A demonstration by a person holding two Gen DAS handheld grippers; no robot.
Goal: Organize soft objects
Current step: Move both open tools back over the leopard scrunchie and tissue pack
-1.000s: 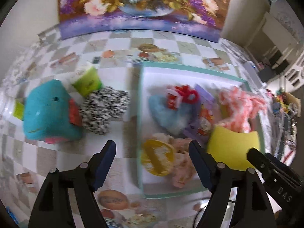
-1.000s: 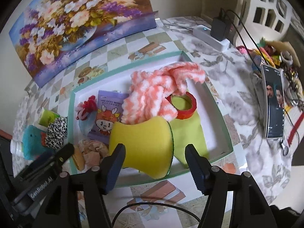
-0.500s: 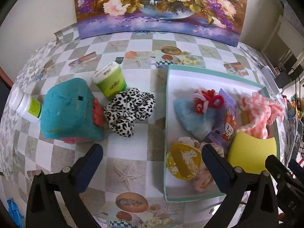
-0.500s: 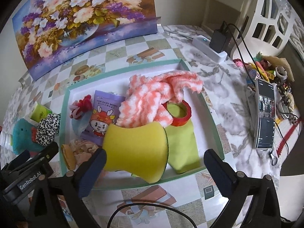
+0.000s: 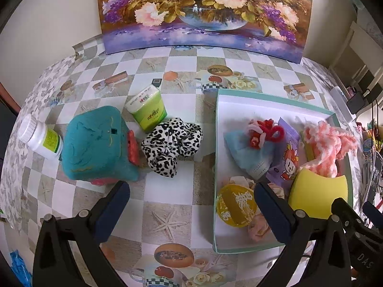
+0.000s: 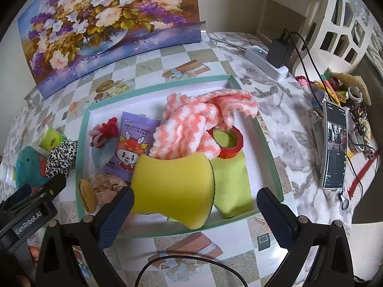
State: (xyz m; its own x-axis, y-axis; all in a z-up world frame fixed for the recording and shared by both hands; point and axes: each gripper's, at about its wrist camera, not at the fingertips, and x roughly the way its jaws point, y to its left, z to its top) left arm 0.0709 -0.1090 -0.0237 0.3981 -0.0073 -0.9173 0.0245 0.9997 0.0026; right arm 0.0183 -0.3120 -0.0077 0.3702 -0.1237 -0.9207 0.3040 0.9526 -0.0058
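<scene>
On the checkered tabletop (image 5: pixel 167 91), left of the teal-rimmed white tray (image 5: pixel 275 95), lie a leopard-print fabric scrunchie (image 5: pixel 172 148) and a teal felt plush block (image 5: pixel 95 143), both outside it. The left claw (image 5: pixel 191 210) and right claw (image 6: pixel 195 211) have just been opening; both are spread and hold nothing. Best centre the left claw over the scrunchie's bunched middle, then pinch gently.

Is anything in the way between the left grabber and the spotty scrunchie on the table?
Nothing visible is. The left gripper hangs open and empty over bare tablecloth, and the spotty scrunchie lies just beyond it. The teal plush sits close beside the scrunchie, and the box is on its other side.
</scene>
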